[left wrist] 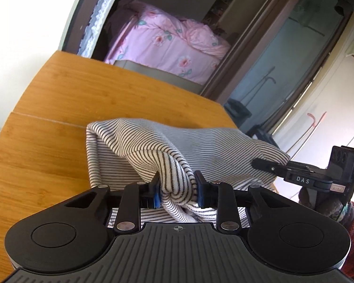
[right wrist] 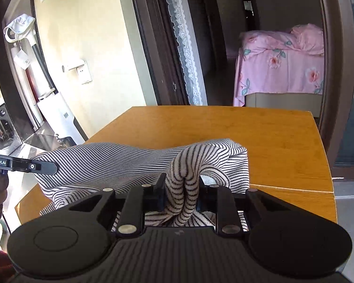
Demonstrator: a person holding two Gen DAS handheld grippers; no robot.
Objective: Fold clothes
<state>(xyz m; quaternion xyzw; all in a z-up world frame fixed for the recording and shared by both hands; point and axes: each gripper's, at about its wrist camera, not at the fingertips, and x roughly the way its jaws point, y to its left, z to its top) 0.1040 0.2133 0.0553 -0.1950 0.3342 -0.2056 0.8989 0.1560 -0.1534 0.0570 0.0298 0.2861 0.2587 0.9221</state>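
A white garment with thin black stripes [left wrist: 177, 146] is held up over the near part of a wooden table [left wrist: 82, 99]. My left gripper [left wrist: 177, 186] is shut on a bunched corner of the striped garment. My right gripper [right wrist: 183, 188] is shut on another bunched corner of the striped garment [right wrist: 111, 162]. The cloth spans between the two grippers and sags onto the table [right wrist: 271, 136]. The right gripper also shows at the right of the left wrist view [left wrist: 262, 162]. The left gripper shows at the left edge of the right wrist view [right wrist: 47, 166]. What lies under the cloth is hidden.
Beyond the table's far edge an open doorway shows a bed with pink floral bedding [right wrist: 280, 59]. A lace curtain [right wrist: 184, 40] hangs by the door frame. A white appliance [right wrist: 56, 115] stands left of the table. Glass doors [left wrist: 283, 66] stand on the right.
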